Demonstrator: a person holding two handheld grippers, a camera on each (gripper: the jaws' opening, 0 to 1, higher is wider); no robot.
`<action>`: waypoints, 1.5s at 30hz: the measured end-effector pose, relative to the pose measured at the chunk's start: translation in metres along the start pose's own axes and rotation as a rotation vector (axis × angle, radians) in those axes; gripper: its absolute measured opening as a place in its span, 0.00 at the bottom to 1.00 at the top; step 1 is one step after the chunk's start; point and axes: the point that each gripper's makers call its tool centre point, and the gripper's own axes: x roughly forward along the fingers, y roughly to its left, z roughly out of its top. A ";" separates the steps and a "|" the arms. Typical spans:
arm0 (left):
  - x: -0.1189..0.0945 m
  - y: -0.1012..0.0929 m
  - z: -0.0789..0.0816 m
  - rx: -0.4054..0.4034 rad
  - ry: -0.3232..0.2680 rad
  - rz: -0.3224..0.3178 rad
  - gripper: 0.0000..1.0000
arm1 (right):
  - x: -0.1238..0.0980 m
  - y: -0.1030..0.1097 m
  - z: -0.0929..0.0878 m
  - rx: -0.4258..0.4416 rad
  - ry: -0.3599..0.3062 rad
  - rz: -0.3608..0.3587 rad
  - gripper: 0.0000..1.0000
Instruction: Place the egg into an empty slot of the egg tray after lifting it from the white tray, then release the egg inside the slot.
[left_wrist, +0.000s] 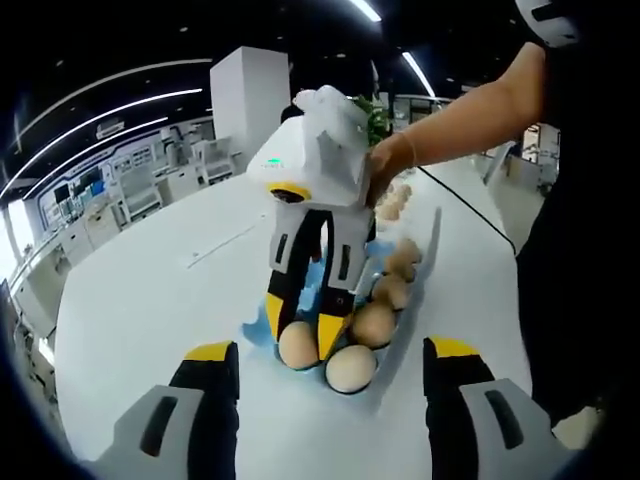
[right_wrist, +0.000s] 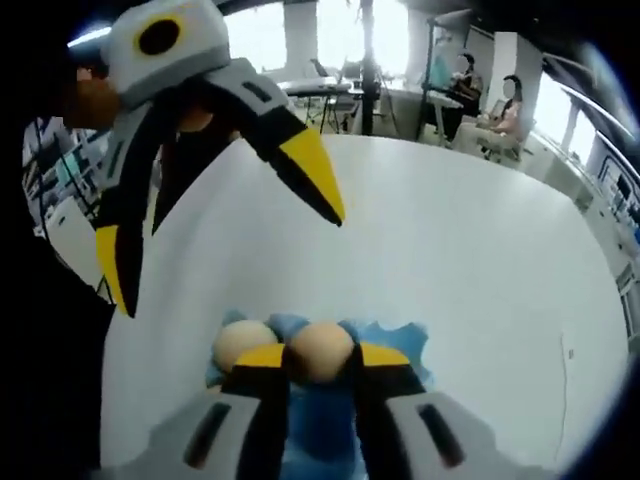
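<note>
Two grippers, one egg in hand; entries run from nearest outward.

1. Right gripper (right_wrist: 320, 358): my yellow-tipped jaws stand closed on either side of the egg (right_wrist: 320, 350), low in the right gripper view. I judge the hold is kept light so the shell is carried, not crushed.
2. Egg tray (right_wrist: 400, 345): blue, directly under the held egg, which sits at or just above a slot; I cannot tell whether it already touches the slot floor. A second egg (right_wrist: 243, 342) rests just to its left, so placement has to avoid it.
3. Left gripper (left_wrist: 325, 365): jaws spread wide and holding nothing, kept back as an idle spare. In the right gripper view it hangs above the table, well clear of the drop.
4. Row of eggs (left_wrist: 385, 295): seen from the left gripper view, ranked behind the right gripper, running away along the tray.
5. White table (right_wrist: 480, 250): bare and broad beyond the tray.
6. People (right_wrist: 495, 110): seated far off.

Status: release is still to come.
</note>
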 end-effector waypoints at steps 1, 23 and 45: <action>0.000 0.000 0.000 0.001 0.000 0.002 0.76 | 0.000 0.001 0.000 0.001 0.000 0.001 0.25; -0.003 -0.003 0.012 0.027 -0.019 0.016 0.76 | -0.029 -0.003 -0.002 0.000 -0.084 -0.047 0.25; 0.000 -0.005 0.011 0.036 0.001 0.005 0.75 | -0.072 -0.001 -0.056 0.060 -0.060 -0.122 0.23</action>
